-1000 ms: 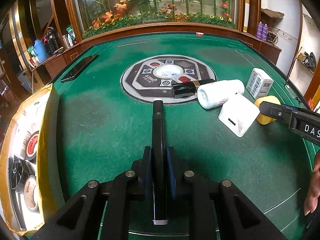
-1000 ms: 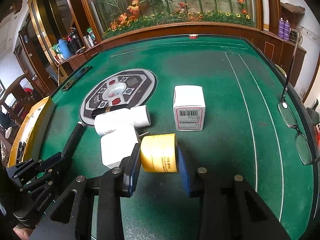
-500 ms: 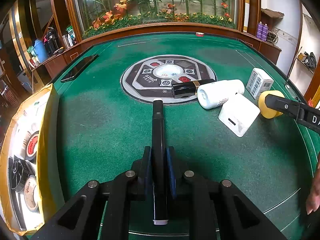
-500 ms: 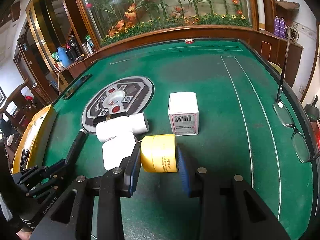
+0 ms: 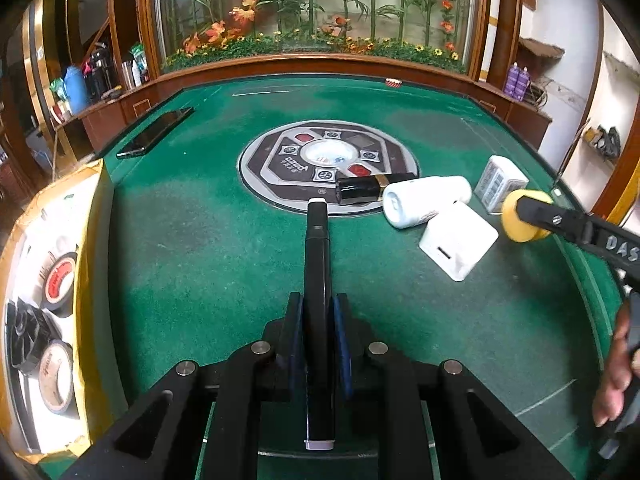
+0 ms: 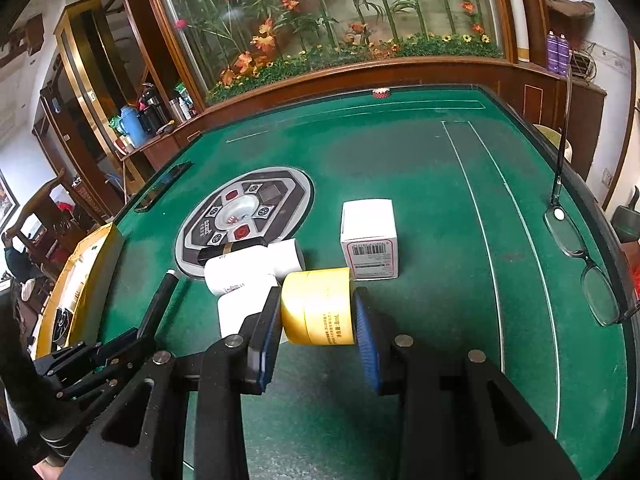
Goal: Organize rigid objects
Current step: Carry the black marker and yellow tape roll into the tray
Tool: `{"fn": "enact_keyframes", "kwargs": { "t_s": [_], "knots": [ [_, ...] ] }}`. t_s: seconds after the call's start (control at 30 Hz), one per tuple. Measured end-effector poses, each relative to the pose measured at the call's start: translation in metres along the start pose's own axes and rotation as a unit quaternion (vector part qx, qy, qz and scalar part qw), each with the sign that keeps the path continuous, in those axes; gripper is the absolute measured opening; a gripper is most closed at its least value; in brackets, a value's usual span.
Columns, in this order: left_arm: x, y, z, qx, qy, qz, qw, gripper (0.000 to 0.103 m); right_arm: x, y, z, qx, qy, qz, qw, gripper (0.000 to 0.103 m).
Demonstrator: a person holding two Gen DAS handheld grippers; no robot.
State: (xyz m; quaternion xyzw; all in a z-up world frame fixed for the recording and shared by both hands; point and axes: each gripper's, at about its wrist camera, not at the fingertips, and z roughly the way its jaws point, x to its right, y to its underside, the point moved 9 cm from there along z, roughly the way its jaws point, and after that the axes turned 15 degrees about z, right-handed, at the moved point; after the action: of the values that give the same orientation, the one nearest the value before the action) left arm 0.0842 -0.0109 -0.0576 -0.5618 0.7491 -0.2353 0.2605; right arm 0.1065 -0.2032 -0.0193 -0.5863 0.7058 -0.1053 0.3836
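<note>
My left gripper (image 5: 319,312) is shut on a long black pen (image 5: 318,264) that points forward over the green felt. In the right wrist view this pen (image 6: 160,300) juts from the left gripper (image 6: 138,336) at lower left. My right gripper (image 6: 316,316) is shut on a yellow round jar (image 6: 318,306) lying on its side between the blue pads. The left wrist view has the same jar (image 5: 516,222) at the far right. On the felt lie a white bottle (image 6: 248,266), a white cube (image 5: 456,240), a black tube (image 5: 360,190) and a barcode box (image 6: 370,236).
An open yellow carton (image 5: 90,240) holding tape rolls stands at the table's left edge. A round dice panel (image 5: 328,160) fills the table's centre. A dark phone (image 5: 156,132) lies at the far left, and glasses (image 6: 580,256) rest on the right rim. A hand (image 5: 612,376) shows at lower right.
The right gripper has tipped and shifted slightly with the yellow jar still in it. The left gripper and its pen have kept still.
</note>
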Motion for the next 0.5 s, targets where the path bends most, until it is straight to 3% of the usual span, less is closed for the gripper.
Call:
{"fn": "enact_keyframes", "kwargs": {
  "t_s": [0.13, 0.5],
  "knots": [
    [-0.005, -0.003, -0.013, 0.013, 0.011, -0.013, 0.9998, 0.014, -0.001, 0.000, -0.002, 0.003, -0.004, 0.001, 1.000, 0.033],
    [-0.046, -0.005, -0.058, 0.057, -0.005, -0.047, 0.9973, 0.015, -0.027, 0.006, -0.009, 0.013, -0.029, -0.008, 0.999, 0.033]
  ]
}}
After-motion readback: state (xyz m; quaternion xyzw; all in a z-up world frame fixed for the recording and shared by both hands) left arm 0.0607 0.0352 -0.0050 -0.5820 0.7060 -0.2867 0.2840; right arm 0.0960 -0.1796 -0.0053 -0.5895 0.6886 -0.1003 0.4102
